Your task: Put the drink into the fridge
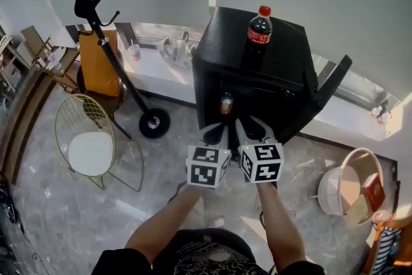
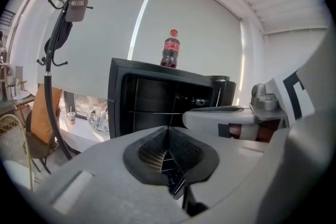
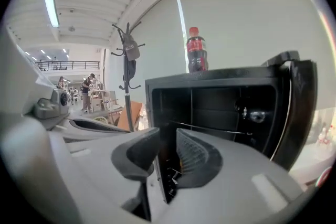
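Black fridge [image 1: 286,51] is open, door [image 1: 328,84] swung right, with what may be an orange can [image 1: 226,103] inside by the left wall. Cola bottle [image 1: 259,26] stands upright at the fridge top's far edge, above and beyond both grippers, the right gripper [image 1: 255,131] nearer. Left gripper [image 1: 216,133] is clenched on nothing; the right's jaws are narrowly parted, empty.

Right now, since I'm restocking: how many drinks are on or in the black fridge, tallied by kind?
Cola bottle, on top of the fridge: 1
Can, inside the fridge: 1
Total: 2
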A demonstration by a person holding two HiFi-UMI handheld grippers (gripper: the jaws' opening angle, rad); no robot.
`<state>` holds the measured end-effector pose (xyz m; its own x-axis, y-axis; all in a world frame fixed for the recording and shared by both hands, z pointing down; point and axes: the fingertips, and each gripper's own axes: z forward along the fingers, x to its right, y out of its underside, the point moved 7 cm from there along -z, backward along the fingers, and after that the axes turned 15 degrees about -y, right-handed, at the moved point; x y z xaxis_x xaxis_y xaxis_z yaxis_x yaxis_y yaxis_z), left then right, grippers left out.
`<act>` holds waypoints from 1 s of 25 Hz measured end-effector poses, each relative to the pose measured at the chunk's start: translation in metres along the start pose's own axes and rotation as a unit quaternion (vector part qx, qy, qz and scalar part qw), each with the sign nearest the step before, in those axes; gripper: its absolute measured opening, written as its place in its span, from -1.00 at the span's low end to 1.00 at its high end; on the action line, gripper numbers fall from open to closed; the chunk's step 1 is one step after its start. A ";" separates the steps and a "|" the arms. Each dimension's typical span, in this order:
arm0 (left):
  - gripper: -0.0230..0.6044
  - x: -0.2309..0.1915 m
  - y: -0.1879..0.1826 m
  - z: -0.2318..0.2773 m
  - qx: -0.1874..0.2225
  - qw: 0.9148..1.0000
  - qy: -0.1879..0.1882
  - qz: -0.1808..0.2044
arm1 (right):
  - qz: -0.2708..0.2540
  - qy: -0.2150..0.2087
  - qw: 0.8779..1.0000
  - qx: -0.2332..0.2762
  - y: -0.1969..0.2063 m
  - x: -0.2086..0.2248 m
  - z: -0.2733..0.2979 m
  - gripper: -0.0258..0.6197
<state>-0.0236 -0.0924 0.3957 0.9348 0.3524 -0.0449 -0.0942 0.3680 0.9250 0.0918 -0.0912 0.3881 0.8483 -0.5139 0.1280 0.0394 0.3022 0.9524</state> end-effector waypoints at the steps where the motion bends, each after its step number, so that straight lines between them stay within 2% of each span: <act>1: -0.91 0.003 -0.004 -0.005 0.004 1.000 0.002 0.001 | -0.001 0.000 1.000 0.002 -0.006 -0.003 -0.007 -0.61; 9: -0.91 0.017 -0.027 -0.039 0.030 0.999 0.014 0.011 | -0.002 -0.002 1.000 0.021 -0.030 -0.023 -0.042 -0.74; 18: -0.91 0.024 -0.036 -0.054 0.038 0.999 0.020 0.028 | -0.006 -0.003 1.000 0.026 -0.038 -0.036 -0.053 -0.74; 25: -0.91 0.029 -0.047 -0.050 0.043 0.998 0.027 0.031 | -0.005 0.018 0.999 0.033 -0.044 -0.027 -0.058 -0.74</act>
<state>-0.0096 -0.0563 0.3324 0.9081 0.4188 -0.0048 -0.1192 0.2693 0.9556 0.0979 -0.0437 0.3268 0.8665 -0.4869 0.1096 0.0135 0.2424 0.9701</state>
